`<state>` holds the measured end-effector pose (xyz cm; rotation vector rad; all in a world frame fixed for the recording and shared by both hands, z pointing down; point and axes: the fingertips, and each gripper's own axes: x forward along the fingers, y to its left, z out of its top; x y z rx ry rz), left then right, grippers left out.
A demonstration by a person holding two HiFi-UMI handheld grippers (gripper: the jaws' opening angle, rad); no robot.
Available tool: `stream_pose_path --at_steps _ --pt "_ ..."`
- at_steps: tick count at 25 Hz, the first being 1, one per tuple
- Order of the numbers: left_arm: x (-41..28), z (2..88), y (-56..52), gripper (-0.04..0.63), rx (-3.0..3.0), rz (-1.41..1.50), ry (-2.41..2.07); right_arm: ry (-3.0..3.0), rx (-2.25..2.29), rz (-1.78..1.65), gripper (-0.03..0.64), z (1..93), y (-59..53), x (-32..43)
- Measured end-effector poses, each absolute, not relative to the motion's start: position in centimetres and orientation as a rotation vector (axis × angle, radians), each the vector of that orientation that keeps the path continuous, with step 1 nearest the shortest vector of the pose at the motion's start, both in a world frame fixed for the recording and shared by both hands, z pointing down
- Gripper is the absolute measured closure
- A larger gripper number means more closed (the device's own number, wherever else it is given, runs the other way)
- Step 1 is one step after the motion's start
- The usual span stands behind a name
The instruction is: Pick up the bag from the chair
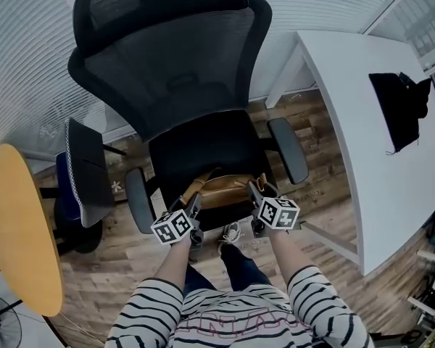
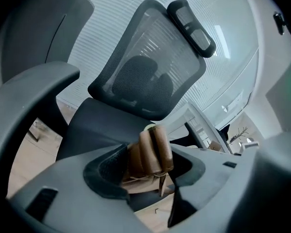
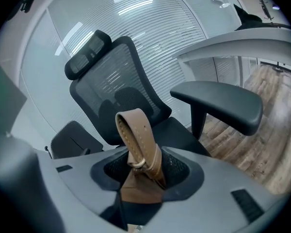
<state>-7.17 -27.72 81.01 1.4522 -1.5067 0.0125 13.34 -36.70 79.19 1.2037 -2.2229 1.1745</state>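
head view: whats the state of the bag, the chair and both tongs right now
bag: lying on the seat's front part, not lifted
chair: upright, only the bag on it
left tongs: closed on a bag strap
right tongs: closed on the other bag strap

Black-white striped sleeves (image 1: 148,307); dark trousers (image 1: 241,265); grey left tool (image 1: 194,203), right tool (image 1: 255,192) (marker cubes (image 1: 174,228)).
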Motion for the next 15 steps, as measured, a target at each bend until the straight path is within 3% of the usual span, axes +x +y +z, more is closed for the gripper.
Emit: stream_pose_path --at_steps 15 --pt "-6.5 75.9 -26.9 0.388 1.621 0.176 -1.416 -2.139 1.326 1.129 0.463 75.1 -33.5 14.8"
